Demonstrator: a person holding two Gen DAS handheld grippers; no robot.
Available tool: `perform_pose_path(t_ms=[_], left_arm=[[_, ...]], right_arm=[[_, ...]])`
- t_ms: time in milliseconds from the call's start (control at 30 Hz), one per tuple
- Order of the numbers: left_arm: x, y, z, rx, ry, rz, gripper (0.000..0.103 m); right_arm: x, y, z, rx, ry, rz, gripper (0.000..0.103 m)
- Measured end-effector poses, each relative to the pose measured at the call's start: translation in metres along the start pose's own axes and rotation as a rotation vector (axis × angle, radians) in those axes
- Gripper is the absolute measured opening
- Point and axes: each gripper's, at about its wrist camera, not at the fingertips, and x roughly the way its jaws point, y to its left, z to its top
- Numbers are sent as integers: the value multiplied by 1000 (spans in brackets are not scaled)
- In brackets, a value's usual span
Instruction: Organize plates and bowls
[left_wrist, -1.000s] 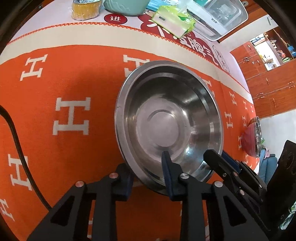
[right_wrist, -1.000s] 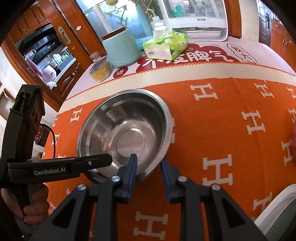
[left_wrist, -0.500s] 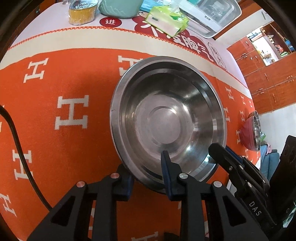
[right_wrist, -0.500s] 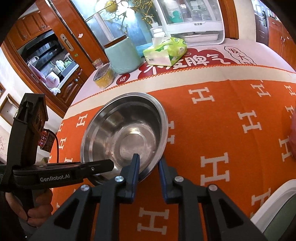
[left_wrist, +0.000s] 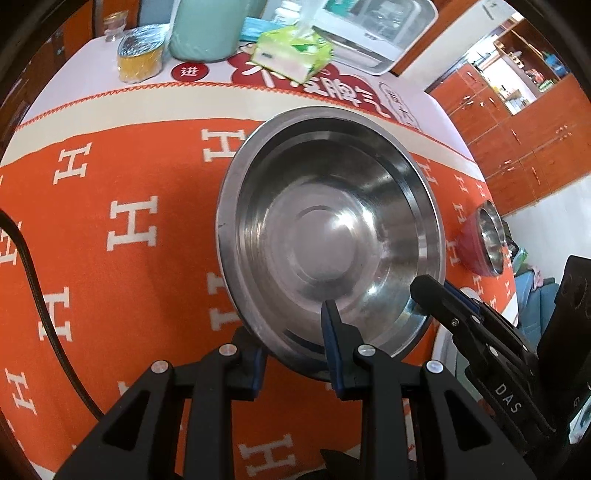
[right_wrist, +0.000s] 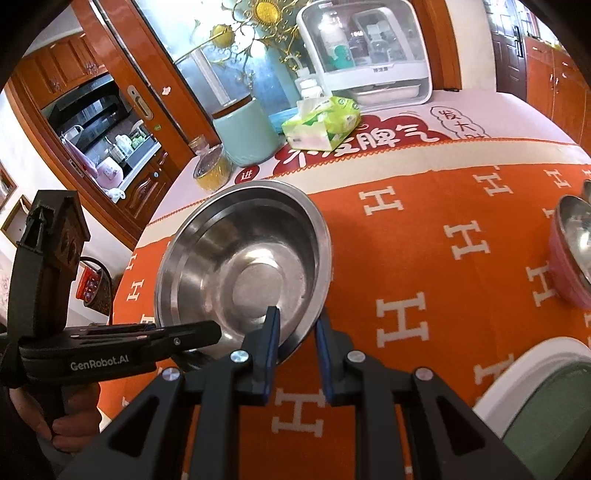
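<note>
I had the steel bowl (left_wrist: 328, 236) pinched by its near rim from 2 sides: my left gripper (left_wrist: 291, 350) and my right gripper (right_wrist: 295, 343) were both clamped on it, one pad inside, one outside, the right one having just tightened. Beyond the bowl stood a tissue pack (left_wrist: 291, 55), a mint canister (right_wrist: 247, 136) and a foil-topped jar (left_wrist: 140, 59). Right of the bowl sat a red bowl (right_wrist: 572, 254), with bare orange cloth (right_wrist: 424, 229) between.
</note>
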Motion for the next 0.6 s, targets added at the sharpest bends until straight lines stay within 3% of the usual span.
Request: perform_pose_path(t_ms=[333, 600], left_arm=[[-18, -35, -38, 63, -27, -6, 25], [-20, -49, -83, 74, 19, -48, 27]], right_arm=[[-39, -7, -28, 6, -12, -28, 18], [-62, -15, -54, 3, 23, -66, 16]])
